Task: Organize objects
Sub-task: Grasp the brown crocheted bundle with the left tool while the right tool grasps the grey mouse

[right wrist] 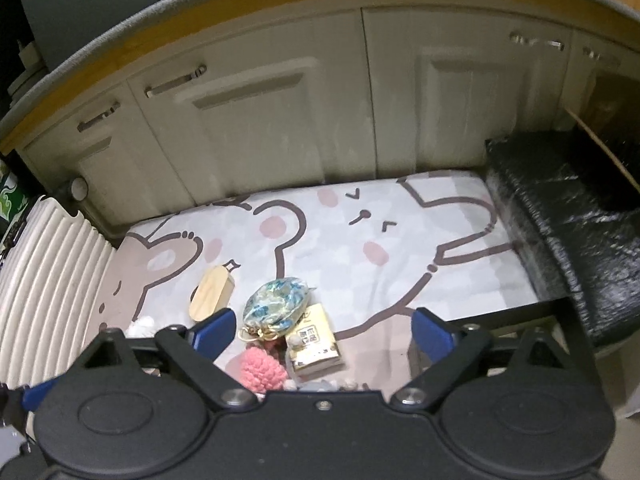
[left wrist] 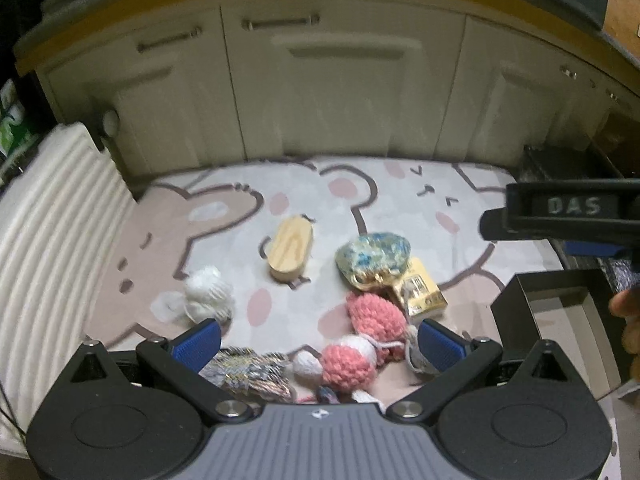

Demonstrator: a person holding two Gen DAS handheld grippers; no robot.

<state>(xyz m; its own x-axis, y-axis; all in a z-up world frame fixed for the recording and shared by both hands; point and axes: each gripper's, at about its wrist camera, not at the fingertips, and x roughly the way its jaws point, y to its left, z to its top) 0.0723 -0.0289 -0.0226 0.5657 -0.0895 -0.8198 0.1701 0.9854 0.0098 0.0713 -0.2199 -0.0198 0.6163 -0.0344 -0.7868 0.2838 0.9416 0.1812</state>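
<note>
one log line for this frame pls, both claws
phase: approach | left claw: open, over pink knit toy | right claw: open, over yellow box | held: nothing

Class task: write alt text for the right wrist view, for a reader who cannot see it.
The right gripper, fingers open and empty, hangs over a cartoon-print mat holding a wooden oval block, a blue-gold drawstring pouch, a small yellow box and a pink crocheted toy. Cream cabinet doors stand behind.

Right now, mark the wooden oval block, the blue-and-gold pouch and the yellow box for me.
wooden oval block [left wrist: 291, 249]: left wrist view, on its flat top face.
blue-and-gold pouch [right wrist: 277, 305]: right wrist view, on the middle of its fabric body.
yellow box [right wrist: 315, 340]: right wrist view, on its printed top face.
</note>
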